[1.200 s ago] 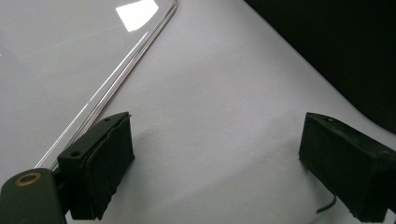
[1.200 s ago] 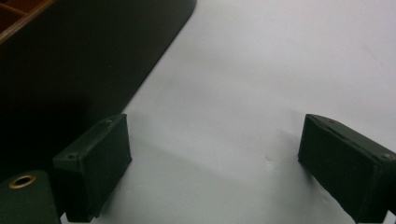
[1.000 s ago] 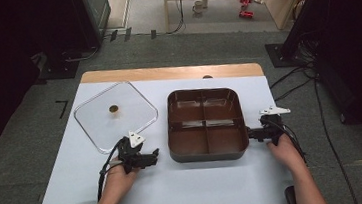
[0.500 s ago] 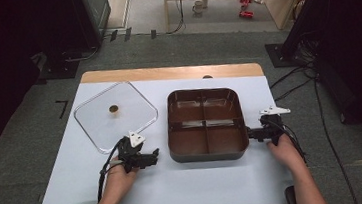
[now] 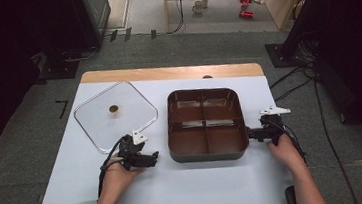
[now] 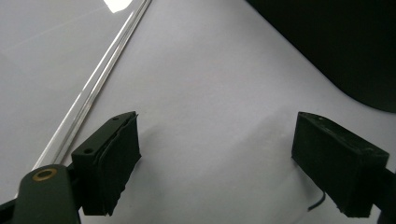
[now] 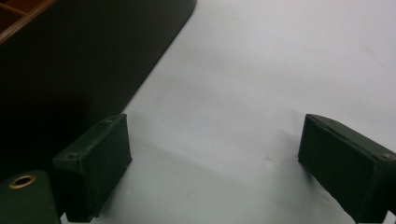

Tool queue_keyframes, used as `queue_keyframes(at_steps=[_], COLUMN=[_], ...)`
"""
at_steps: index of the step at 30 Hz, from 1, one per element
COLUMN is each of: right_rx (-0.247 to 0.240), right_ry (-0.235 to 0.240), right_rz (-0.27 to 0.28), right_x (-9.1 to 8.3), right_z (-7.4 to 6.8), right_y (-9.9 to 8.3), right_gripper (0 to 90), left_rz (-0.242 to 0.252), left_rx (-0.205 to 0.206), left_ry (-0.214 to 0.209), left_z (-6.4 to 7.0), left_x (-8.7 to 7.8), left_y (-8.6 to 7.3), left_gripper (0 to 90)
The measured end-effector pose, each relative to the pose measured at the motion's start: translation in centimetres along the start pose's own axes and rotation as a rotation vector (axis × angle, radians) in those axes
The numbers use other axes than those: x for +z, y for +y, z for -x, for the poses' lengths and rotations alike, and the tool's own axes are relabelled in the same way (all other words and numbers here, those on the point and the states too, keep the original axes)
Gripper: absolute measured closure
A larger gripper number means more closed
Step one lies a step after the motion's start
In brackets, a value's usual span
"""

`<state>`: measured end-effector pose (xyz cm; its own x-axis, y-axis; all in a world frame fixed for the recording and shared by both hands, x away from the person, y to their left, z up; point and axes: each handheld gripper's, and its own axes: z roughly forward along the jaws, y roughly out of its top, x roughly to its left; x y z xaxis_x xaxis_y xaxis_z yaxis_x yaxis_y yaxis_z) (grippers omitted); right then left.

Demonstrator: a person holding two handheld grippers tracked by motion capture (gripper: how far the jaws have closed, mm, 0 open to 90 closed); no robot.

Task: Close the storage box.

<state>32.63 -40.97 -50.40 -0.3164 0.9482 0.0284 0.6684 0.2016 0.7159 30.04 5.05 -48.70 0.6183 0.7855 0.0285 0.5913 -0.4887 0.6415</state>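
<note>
I see both jaws spread wide and empty: left hand-held gripper and right hand-held gripper flank the square brown four-compartment tray on the white worktop.

Lit from overhead: white table cover bright and even in the high view, surroundings falling off to near black at left and right edges. Brighter patch of floor beyond the table's far edge. Soft overall, slightly grainy, fine detail smeared. Faint glare along the rim of the clear lid. In the left gripper view, sharp white highlight at the lid's corner, soft shadows beneath the spread jaws, dark tray wall crushed to black. In the right gripper view, tray side likewise underexposed, diffuse shadows on the cover, near jaws slightly blurred.
</note>
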Motion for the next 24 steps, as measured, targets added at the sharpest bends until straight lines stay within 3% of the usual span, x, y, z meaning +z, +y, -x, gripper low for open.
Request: queue_keyframes(at_steps=[5,12,24], right_rx=[0.0,0.0,0.0], right_ry=[0.0,0.0,0.0], right_rz=[0.0,0.0,0.0], right_x=[0.0,0.0,0.0], right_z=[0.0,0.0,0.0], right_y=[0.0,0.0,0.0], right_gripper=[8.8,8.8,8.8], left_rz=[0.001,-0.007,0.005], left_rx=[-0.009,-0.031,-0.037], left_ry=[-0.025,-0.081,-0.087], left_z=[-0.1,-0.5,-1.2], left_x=[-0.5,-1.3,-2.4], left_y=[0.2,0.7,1.4], left_gripper=[23.0,24.2,24.7])
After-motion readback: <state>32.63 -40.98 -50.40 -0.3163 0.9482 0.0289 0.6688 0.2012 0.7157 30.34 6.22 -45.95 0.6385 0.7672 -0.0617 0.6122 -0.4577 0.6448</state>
